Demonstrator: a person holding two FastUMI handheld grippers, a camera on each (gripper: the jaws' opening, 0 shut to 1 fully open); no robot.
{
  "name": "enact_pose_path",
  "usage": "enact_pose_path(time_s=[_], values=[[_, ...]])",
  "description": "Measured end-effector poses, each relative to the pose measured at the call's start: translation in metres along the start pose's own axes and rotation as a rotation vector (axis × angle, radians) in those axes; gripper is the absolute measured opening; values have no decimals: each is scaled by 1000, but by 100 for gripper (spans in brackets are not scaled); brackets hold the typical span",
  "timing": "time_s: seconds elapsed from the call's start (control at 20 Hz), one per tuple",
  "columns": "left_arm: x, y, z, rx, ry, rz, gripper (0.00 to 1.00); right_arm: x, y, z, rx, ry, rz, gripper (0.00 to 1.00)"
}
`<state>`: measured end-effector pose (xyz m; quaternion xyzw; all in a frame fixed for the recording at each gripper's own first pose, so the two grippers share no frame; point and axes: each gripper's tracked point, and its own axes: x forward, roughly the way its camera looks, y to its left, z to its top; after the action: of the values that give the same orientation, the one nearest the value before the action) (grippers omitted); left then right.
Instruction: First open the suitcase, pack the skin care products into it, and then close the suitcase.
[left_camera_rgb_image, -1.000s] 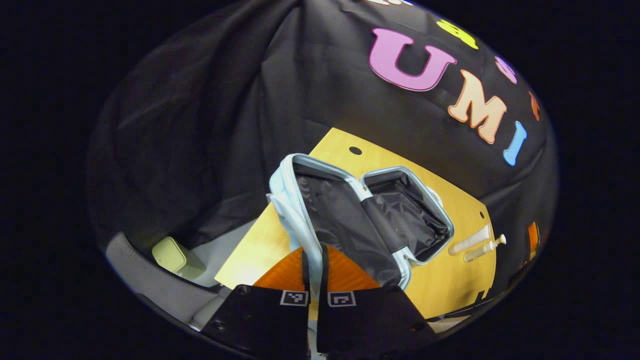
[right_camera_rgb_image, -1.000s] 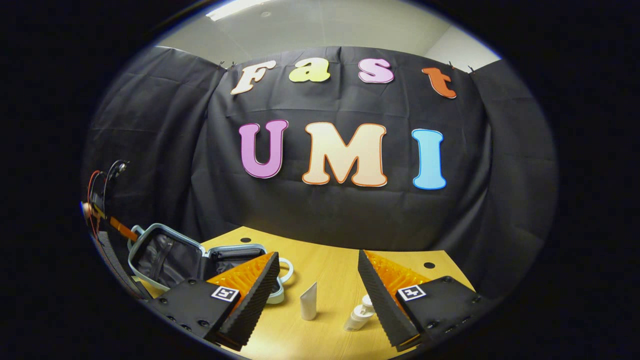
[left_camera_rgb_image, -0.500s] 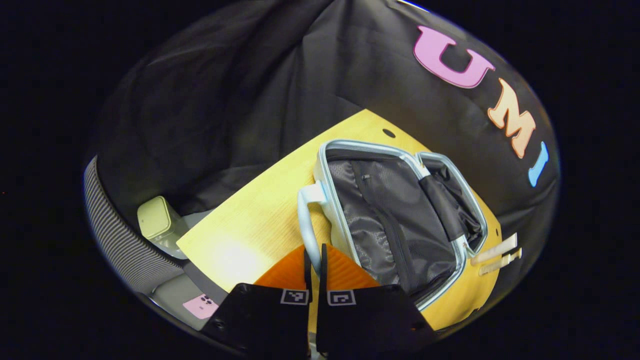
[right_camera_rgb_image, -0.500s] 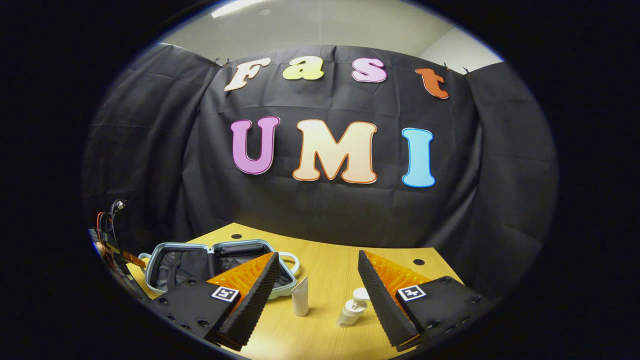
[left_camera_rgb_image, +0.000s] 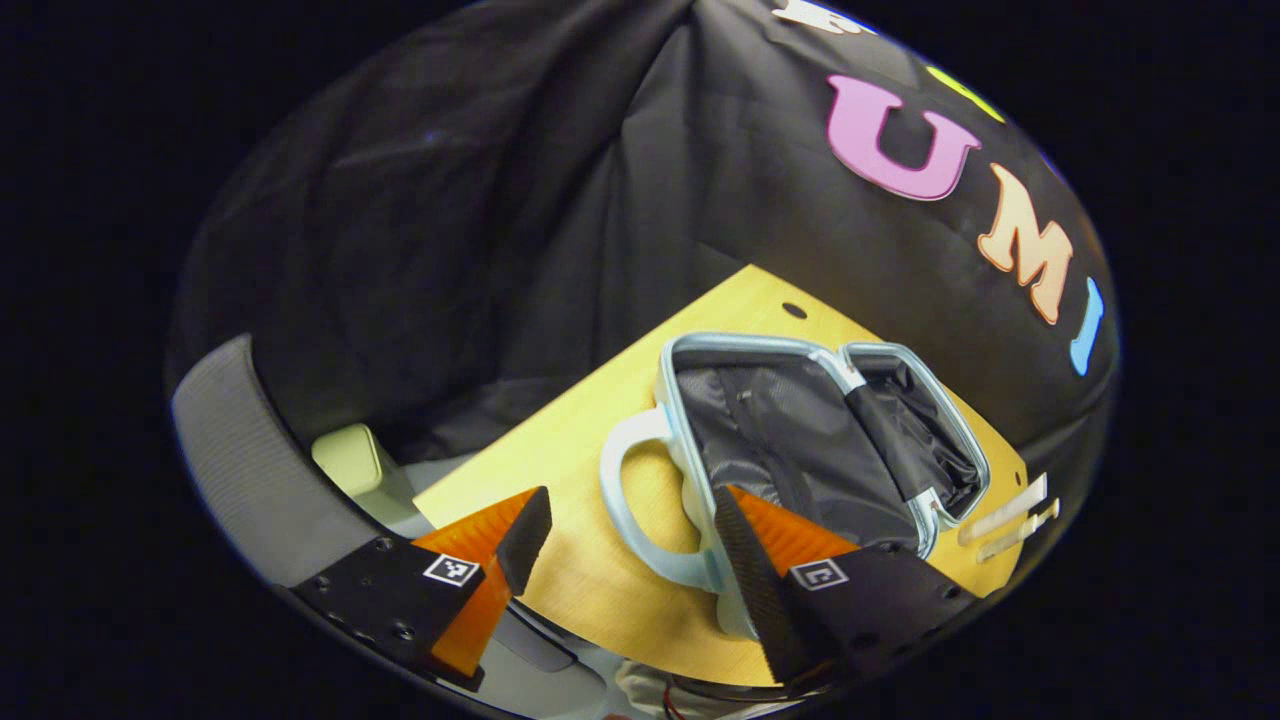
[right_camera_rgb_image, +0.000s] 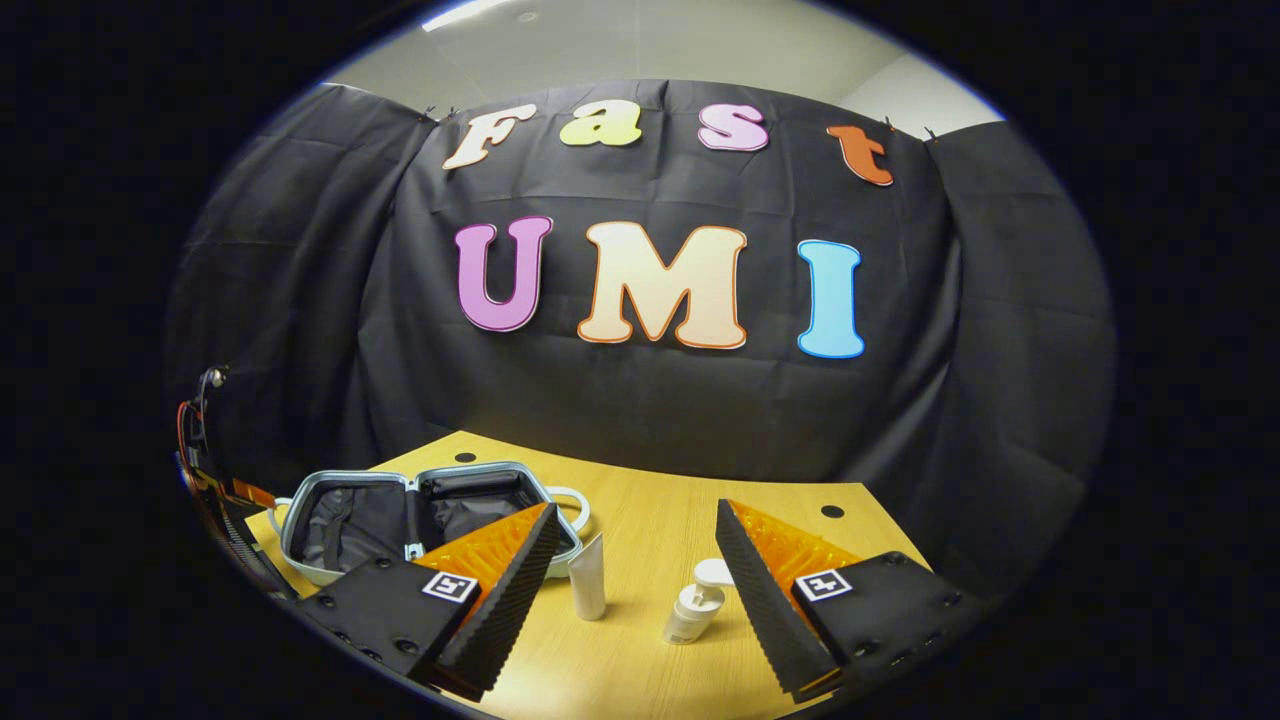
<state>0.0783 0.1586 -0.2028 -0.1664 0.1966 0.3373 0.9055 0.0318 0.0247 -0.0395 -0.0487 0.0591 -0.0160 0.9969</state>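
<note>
The suitcase (left_camera_rgb_image: 800, 440) lies wide open on the yellow wooden table (left_camera_rgb_image: 560, 470), its two pale blue halves flat side by side and joined by a dark strap across the hinge. Both halves are lined in crinkled black fabric, and no skin care product can be seen inside them. In the left gripper view the left gripper (left_camera_rgb_image: 630, 540) is open, its orange-backed fingers spread wide with nothing between the pads; the suitcase's looped light blue handle (left_camera_rgb_image: 630, 510) sits in the gap between them, touching neither as far as can be told.

In the right gripper view the right gripper (right_camera_rgb_image: 640, 570) is likewise open and holds nothing. Beyond its fingers, on bare table, a white tube (right_camera_rgb_image: 588, 588) stands upright on its cap, and just to its right stands a white pump bottle (right_camera_rgb_image: 695, 612), close to the right-hand finger. The suitcase (right_camera_rgb_image: 420, 515) lies to the left of the tube, partly behind the left-hand finger.

Any print on the tube and the bottle is too small to read, and no brand marking is legible on the suitcase. Each gripper finger carries a small square black-and-white marker (right_camera_rgb_image: 449, 586) on its black base.
</note>
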Motion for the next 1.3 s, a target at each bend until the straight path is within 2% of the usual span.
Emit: enact_pose_path(time_s=[0.1,0.15,0.35,0.6,0.8,0.9,1.1,1.2,1.3], values=[[-18,-24,26,35,-75,-24,96,3,-5,-3,-2,5,-4,100],[-27,-45,39,47,-111,-62,96,6,-9,-6,-5,7,-7,99],[-60,-161,66,106,-210,-278,96,14,-26,-20,6,27,-18,99],[-77,-321,23,215,-170,-603,96,28,-50,-57,47,82,-34,99],[-79,-405,-22,297,-126,-764,96,44,-61,-93,70,137,-30,99],[-78,-438,-34,329,-119,-815,96,54,-62,-114,87,171,-19,99],[-64,-484,-77,365,-62,-870,96,72,-62,-146,133,221,-6,100],[-53,-497,-95,387,-39,-874,96,81,-64,-158,133,239,-4,99],[-36,-498,-108,423,-29,-839,96,86,-65,-170,120,258,-1,99]])
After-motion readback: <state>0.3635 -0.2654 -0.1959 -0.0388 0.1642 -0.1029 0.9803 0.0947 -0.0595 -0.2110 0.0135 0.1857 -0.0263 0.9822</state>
